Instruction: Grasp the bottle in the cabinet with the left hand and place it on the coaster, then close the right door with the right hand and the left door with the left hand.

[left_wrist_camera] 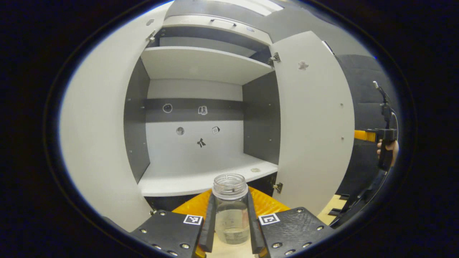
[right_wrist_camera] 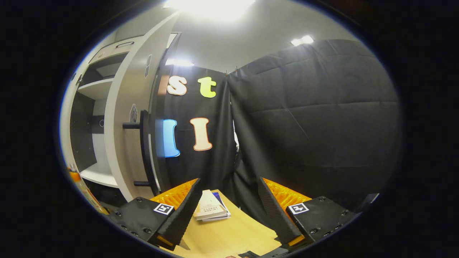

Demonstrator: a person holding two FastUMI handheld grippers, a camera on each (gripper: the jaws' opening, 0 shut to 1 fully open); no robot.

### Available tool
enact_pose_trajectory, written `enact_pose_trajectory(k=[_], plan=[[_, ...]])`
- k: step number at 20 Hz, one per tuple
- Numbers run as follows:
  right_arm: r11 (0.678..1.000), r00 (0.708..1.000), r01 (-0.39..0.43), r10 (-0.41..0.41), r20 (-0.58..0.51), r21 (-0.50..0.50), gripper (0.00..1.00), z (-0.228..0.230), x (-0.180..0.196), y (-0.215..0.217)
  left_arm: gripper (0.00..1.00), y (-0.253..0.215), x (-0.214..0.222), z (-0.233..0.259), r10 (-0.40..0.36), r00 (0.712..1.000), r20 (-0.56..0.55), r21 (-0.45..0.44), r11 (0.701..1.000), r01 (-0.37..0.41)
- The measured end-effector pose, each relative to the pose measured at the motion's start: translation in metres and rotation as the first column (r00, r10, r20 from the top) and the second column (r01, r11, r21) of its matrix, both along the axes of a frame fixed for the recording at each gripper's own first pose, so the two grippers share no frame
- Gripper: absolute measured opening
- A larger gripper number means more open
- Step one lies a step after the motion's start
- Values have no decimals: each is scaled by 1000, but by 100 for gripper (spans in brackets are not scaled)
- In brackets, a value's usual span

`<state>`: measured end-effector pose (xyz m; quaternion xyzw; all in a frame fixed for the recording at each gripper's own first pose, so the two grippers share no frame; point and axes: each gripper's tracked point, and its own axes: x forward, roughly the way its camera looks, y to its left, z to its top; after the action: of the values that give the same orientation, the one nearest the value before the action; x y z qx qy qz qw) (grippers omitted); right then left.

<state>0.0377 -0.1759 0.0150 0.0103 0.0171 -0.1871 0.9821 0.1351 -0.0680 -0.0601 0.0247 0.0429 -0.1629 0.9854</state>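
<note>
The cabinet [left_wrist_camera: 200,118] is standing wide open, both its left door [left_wrist_camera: 96,143] and right door [left_wrist_camera: 312,122] swung out, its shelves bare. The left gripper [left_wrist_camera: 231,222] is pinching the clear bottle [left_wrist_camera: 231,211] between both fingers, out in front of the lower shelf. The coaster is not something I can make out, so the bottle is best kept upright and carried low toward the wooden table [right_wrist_camera: 229,233]. The right gripper [right_wrist_camera: 229,215] is hovering spread and empty near the right door's handle [right_wrist_camera: 143,150]; a stack of books [right_wrist_camera: 211,209] is lying ahead.
</note>
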Motion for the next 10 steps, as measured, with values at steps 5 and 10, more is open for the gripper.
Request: enact_pose_trajectory(k=[5, 10], plan=[[1000, 1000, 19, -19, -24, -7, 96, -4, -24, 1, 42, -9, -27, -56, -22, 1000, -12, -42, 999, 21], [999, 998, 39, -39, -44, 0, 96, -11, -50, 4, 39, -35, -37, -114, -63, 997, -37, -72, 996, 60]])
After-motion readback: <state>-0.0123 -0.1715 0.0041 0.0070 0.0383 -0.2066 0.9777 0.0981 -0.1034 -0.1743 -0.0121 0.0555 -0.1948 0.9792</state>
